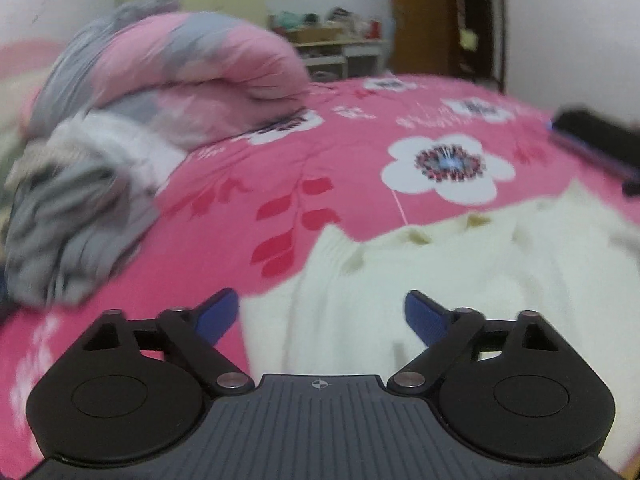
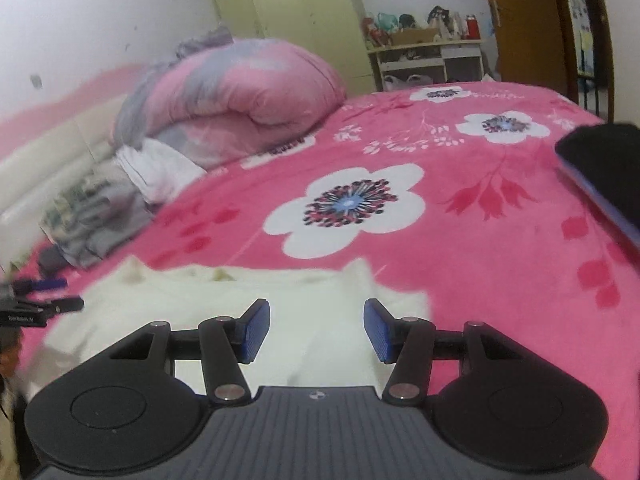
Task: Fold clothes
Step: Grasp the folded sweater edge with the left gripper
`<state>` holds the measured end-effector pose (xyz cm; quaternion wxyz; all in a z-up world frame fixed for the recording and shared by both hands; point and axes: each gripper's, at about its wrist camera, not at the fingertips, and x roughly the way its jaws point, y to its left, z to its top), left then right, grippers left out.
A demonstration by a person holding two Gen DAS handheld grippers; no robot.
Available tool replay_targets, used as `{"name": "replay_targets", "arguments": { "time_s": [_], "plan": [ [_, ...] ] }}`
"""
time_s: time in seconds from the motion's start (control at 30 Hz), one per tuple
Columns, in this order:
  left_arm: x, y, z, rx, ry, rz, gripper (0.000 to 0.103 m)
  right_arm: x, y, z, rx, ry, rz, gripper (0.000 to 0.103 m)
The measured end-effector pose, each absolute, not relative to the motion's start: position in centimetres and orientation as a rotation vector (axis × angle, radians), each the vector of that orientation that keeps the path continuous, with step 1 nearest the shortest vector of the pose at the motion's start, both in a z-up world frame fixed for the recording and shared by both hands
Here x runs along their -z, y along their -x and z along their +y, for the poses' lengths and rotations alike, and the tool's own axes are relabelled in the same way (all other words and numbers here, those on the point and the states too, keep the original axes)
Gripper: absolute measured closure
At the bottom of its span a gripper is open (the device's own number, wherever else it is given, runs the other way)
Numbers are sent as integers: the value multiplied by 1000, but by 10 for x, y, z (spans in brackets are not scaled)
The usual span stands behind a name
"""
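A cream-white knitted garment (image 1: 460, 264) lies spread on the pink flowered bedspread (image 1: 280, 168). My left gripper (image 1: 322, 316) hovers over its near left part, wide open, nothing between the blue pads (image 1: 218, 316). In the right wrist view the same garment (image 2: 240, 304) lies under my right gripper (image 2: 316, 330), which is open too, its blue pads (image 2: 256, 330) apart above the cloth. The left gripper's tip (image 2: 40, 308) shows at the left edge of that view. The garment's near part is hidden behind both grippers.
A rolled pink and grey quilt (image 1: 192, 76) sits at the back left, with a pile of grey and white clothes (image 1: 76, 216) in front of it. A dark flat object (image 2: 604, 168) lies on the bed at the right. Shelves (image 2: 428, 60) and a door (image 2: 520, 20) stand beyond the bed.
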<state>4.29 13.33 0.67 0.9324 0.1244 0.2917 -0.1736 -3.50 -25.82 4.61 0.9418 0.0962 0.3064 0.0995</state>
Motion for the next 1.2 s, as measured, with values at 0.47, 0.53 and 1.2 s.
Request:
{"name": "replay_targets", "arguments": {
  "time_s": [0.47,0.53,1.2],
  "plan": [
    [16,-84,103,391,-412,650,91,-18,4,-253,-150,-80,633,91],
    [6,-82,117,380,-321,632,92,-22,7,-252,-164,-72,610,94],
    [14,-94,159,334,20,667,92,-33,-51,-134,-720,401,638,55]
  ]
}}
